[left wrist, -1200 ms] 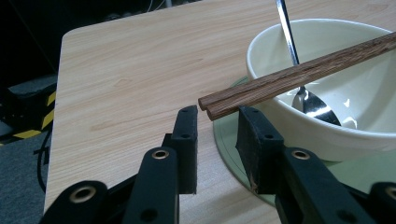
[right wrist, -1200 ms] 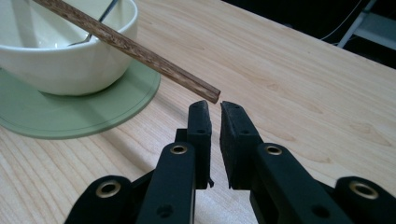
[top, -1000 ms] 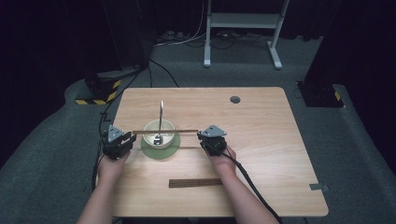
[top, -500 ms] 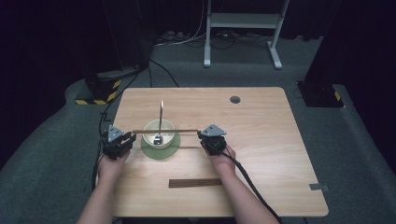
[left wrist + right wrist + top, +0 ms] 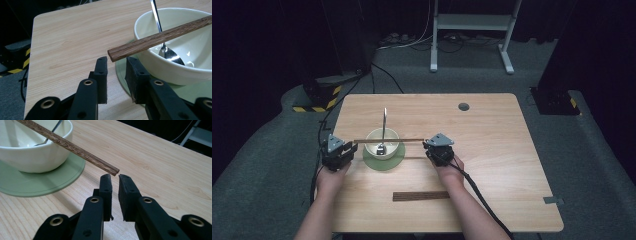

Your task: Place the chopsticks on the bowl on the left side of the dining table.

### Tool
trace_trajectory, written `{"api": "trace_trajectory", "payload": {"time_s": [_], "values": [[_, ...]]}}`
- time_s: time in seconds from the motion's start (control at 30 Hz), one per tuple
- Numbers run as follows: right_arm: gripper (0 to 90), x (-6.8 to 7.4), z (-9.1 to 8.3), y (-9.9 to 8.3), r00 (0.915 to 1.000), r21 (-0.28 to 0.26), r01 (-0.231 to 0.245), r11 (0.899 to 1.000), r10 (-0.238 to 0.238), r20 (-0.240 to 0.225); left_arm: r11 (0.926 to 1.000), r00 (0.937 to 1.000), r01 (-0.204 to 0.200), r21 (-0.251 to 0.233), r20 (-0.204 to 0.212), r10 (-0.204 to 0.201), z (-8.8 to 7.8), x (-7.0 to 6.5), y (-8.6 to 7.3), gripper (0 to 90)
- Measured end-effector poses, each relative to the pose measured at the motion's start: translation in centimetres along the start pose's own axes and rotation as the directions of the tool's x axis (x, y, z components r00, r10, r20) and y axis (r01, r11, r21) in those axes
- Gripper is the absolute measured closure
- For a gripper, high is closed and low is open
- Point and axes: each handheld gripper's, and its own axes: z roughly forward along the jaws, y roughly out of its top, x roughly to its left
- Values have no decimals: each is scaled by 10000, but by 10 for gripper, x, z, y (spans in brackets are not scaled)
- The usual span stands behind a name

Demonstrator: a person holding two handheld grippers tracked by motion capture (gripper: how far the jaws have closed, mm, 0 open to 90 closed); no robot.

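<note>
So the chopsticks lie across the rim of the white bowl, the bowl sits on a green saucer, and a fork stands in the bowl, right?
Not a fork: it is a spoon, as the left gripper view shows. The chopsticks, white bowl and green saucer are as stated.

One bowl [image 5: 382, 142], one saucer [image 5: 383, 162], one spoon [image 5: 383, 127], two chopstick pairs [image 5: 388, 141].

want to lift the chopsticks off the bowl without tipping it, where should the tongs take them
Grip the chopsticks at their two overhanging ends, coming in level from the left and right sides. They lie flat across the rim of the bowl, each end sticking out free past it, just beyond the left tongs and the right tongs, so neither grip need touch the bowl.
</note>
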Motion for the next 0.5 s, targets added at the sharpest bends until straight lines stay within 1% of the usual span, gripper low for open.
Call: {"api": "trace_trajectory", "payload": {"time_s": [0.13,0.2,0.23,0.27,0.3,0.43,0.47,0.5], "values": [[768,0,0,0,10000,-11,-25,10000,25,5,10000,10000,59,-34,-5,-59,0,0,0,708],[748,1,-1,-1,9999,8,-119,9999,119,3,10000,10000,13,5,7,-13,0,0,0,703],[730,1,-1,-1,10000,3,-89,10000,89,3,10000,10000,4,95,-1,-4,0,-1,0,696],[705,1,-2,-1,10000,-5,-25,10000,25,9,9999,9999,92,78,-41,-91,0,-2,-1,684],[676,2,-3,-1,9999,18,-105,9999,105,13,9999,10000,41,100,-36,-41,-1,-2,-1,670],[583,2,-12,-5,9999,-46,-155,9999,155,10,9998,9999,31,182,-112,-29,-7,-5,0,609],[559,1,-15,-6,9999,-24,-162,9999,162,6,9998,9998,131,116,-136,-129,-9,-7,0,593],[528,0,-20,-9,9998,31,-210,9998,210,-9,10000,9999,82,22,-148,-82,-11,-7,-1,581]]}}
